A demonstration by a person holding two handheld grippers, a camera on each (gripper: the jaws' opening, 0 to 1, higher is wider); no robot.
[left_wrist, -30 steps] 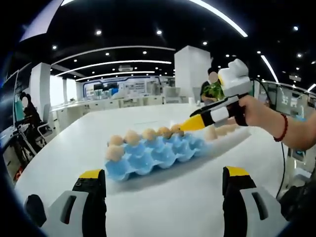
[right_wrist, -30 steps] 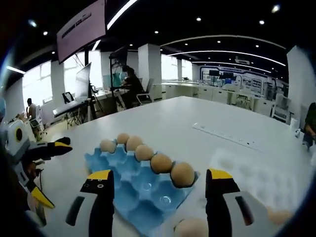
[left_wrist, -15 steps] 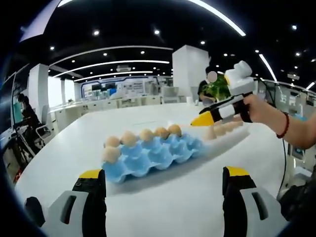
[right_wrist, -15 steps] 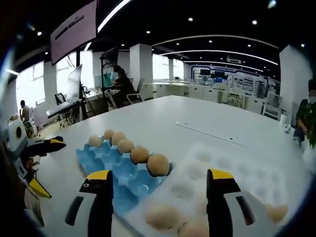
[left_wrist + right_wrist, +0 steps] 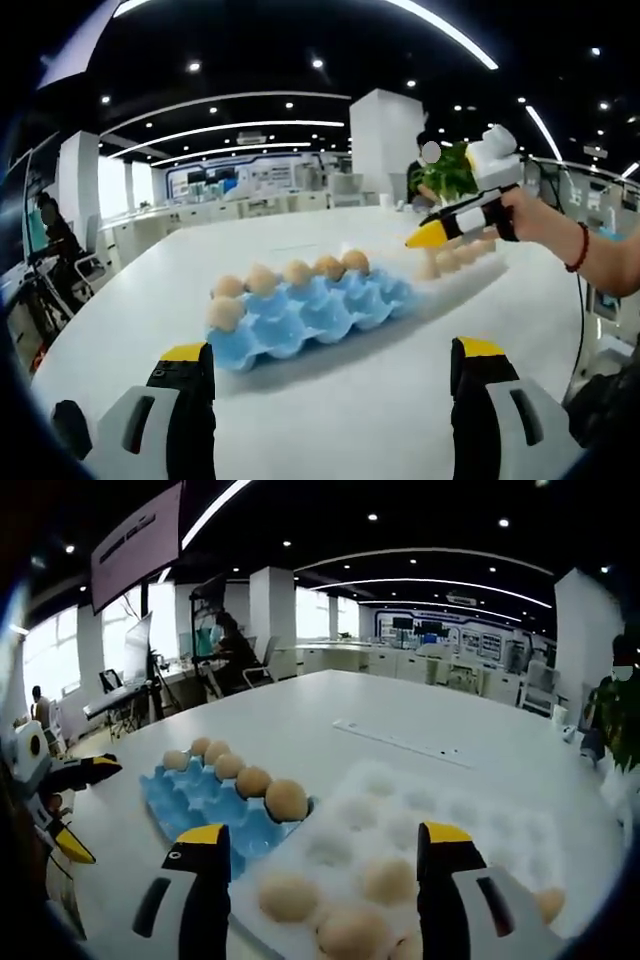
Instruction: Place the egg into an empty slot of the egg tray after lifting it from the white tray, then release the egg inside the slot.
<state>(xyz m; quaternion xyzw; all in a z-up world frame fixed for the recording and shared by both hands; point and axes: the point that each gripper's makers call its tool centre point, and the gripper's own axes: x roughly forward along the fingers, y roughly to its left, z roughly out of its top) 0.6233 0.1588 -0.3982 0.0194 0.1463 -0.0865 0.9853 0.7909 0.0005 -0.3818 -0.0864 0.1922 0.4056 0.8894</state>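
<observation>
Both grippers' jaws gape wide, empty; right gripper (image 5: 318, 880) hangs over the white tray (image 5: 440, 810) beside blue egg tray (image 5: 190, 805)

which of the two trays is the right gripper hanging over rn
The white tray, the one with loose eggs scattered in its pockets; the right gripper is open above its near edge. The blue egg tray lies off to its left.

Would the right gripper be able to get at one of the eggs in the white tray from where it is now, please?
Probably yes. The right gripper is open and empty, and the white tray lies just ahead of its jaws. Nothing stands between them and the nearest egg; the blue egg tray sits off to one side.
</observation>
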